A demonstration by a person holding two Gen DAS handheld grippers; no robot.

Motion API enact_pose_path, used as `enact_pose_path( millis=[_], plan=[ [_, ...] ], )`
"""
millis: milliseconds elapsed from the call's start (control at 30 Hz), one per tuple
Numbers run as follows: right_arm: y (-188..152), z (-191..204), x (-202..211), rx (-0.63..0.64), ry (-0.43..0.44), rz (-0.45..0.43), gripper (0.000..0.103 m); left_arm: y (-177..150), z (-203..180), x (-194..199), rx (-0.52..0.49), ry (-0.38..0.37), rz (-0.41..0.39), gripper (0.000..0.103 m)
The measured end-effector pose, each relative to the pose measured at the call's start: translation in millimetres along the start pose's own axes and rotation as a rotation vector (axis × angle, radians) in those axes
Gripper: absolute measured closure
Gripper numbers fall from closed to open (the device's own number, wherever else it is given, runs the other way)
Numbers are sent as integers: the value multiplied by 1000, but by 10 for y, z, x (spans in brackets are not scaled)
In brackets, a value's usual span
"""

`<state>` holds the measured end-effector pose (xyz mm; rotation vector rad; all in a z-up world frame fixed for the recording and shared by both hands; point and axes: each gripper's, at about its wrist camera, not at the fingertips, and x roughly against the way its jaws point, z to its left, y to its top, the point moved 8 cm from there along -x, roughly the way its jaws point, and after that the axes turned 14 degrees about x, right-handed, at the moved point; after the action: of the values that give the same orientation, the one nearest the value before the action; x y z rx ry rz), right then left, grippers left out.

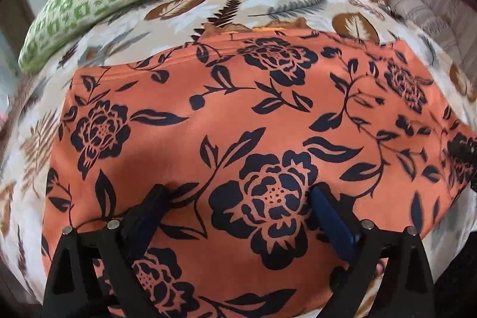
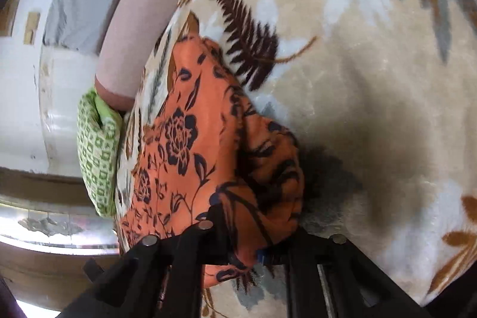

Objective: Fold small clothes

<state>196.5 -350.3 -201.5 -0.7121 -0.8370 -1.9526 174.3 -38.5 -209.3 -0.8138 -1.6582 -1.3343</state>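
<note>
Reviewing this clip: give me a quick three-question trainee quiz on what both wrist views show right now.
1. True or false: the left gripper is clamped on the orange floral garment.
2. What does the right gripper hold? A) green patterned pillow B) the garment's edge C) nothing
3. What surface lies under the garment?

Key: 1 false, its jaws stand wide open above the cloth; 2 B; 3 a leaf-print blanket.

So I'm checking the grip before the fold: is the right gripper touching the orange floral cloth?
Touching. The right wrist view shows the right gripper shut on a bunched edge of the orange floral cloth, fabric pinched between its fingers.
</note>
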Motion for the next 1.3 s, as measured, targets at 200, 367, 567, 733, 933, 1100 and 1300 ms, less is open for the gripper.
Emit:
enact_pose_path(
  millis=[200, 367, 567, 733, 933, 1100, 1300],
  plan=[
    [154, 1251, 410, 352, -30, -123, 93, 156, 431, 585, 187, -158, -83, 11],
    [-228, 2684, 327, 660, 49, -146, 93, 84, 1356, 1244, 374, -179, -213, 11],
    [-1248, 2932, -1178, 788, -8, 219, 93, -304, 2473, 1493, 587, -102, -229, 11],
    [-1268, 2988, -1243, 692, 70, 259, 93, -542, 2875, 1587, 646, -92, -231, 11],
    [-834, 3741, -564, 742, 162, 75, 93, -519, 2902, 1694, 634, -145, -259, 11],
    [-1356, 4178, -617, 904, 176, 74, 93, -543, 2982, 1801, 625, -137, -285, 11],
    [-2296, 3603, -1568, 1101, -65, 282, 89, -625, 3075, 1802, 640, -126, -266, 11]
  ],
)
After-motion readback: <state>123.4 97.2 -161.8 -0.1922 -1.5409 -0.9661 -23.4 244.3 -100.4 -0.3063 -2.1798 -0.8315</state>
